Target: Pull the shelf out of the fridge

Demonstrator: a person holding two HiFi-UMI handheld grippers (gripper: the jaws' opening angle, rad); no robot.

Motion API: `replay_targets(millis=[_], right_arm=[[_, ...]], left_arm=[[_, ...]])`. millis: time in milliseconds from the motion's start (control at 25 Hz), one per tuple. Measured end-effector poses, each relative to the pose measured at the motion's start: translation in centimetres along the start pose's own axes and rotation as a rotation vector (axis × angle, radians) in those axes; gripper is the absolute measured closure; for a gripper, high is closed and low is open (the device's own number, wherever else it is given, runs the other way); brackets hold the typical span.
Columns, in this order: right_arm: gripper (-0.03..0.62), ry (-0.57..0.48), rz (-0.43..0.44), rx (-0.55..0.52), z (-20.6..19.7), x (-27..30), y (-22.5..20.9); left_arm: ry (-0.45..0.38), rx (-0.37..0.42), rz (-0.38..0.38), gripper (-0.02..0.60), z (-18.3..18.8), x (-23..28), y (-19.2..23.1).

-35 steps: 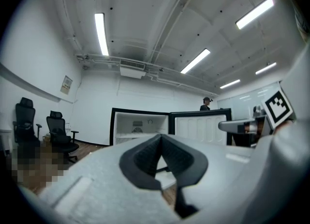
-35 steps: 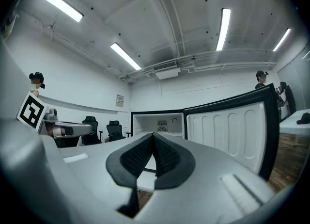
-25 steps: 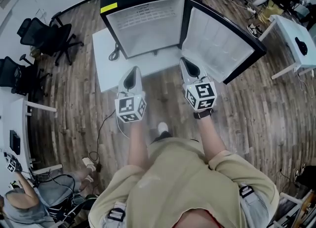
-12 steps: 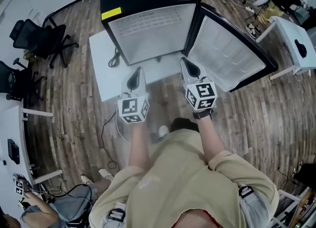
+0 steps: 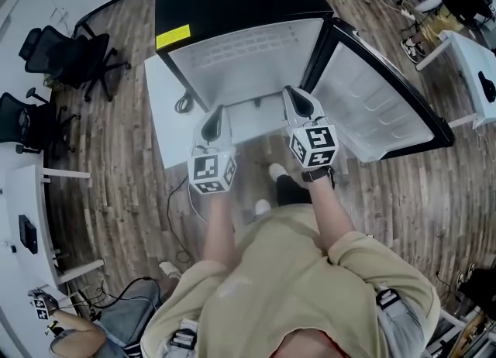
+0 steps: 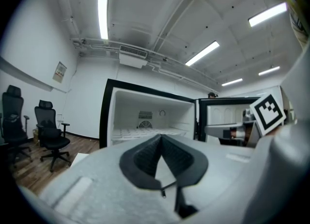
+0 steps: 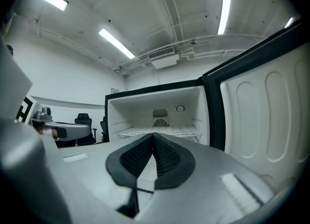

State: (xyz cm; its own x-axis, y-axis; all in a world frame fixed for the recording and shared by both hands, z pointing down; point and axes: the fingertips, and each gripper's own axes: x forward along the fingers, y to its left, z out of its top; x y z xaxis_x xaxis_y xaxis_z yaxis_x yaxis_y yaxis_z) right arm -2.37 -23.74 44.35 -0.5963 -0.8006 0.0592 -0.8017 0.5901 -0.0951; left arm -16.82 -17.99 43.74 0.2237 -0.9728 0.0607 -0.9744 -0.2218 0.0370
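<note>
The black fridge (image 5: pixel 232 0) stands open, its door (image 5: pixel 380 108) swung out to the right. Inside lies a white wire shelf (image 5: pixel 244 46), also seen in the left gripper view (image 6: pixel 145 132) and the right gripper view (image 7: pixel 162 131), with a round fan grille on the back wall above it. My left gripper (image 5: pixel 217 110) is held just in front of the fridge's lower left edge, shut and holding nothing (image 6: pixel 161 138). My right gripper (image 5: pixel 288 91) is level with the opening's lower right, near the door hinge, shut and holding nothing too (image 7: pixel 153 135). Neither touches the shelf.
The fridge rests on a white board (image 5: pixel 167 124) on the wooden floor, with a cable loop beside it. Black office chairs (image 5: pixel 62 50) stand at the left. A white table (image 5: pixel 477 70) is at the far right. A seated person (image 5: pixel 77 333) is at the lower left.
The fridge has come closer and looms larger in the head view. Both grippers, still shut, now reach its front edge instead of hanging short of it.
</note>
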Motion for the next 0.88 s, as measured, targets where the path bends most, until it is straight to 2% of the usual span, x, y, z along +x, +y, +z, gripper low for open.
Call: replay_targets(millis=[160,440,560,680,880], right_arm=[[0.589,0.016,0.018,-0.002,-0.6,2.4,-0.8],[0.491,0.045,0.043,0.016,-1.9,6.5,-1.5],[0.376,0.063,0.061,0.055,-2.6,8.1,-1.4],[0.297,0.07,0.082,0.113,-3.2,9.6,-1.2],[0.15,0.049,0.118,0.313,-4.1,11.7,-1.2]], left_arm=[[0.018,0.0,0.0,0.581,-0.4,2.1,0.3],[0.041,0.002,0.004,0.581,-0.9,4.9,1.3],[0.05,0.009,0.012,0.581,-0.9,5.5,1.8],[0.056,0.009,0.027,0.581,-0.8,5.8,2.5],[0.052,-0.001,0.066,0.581,-0.6,5.9,3.9]])
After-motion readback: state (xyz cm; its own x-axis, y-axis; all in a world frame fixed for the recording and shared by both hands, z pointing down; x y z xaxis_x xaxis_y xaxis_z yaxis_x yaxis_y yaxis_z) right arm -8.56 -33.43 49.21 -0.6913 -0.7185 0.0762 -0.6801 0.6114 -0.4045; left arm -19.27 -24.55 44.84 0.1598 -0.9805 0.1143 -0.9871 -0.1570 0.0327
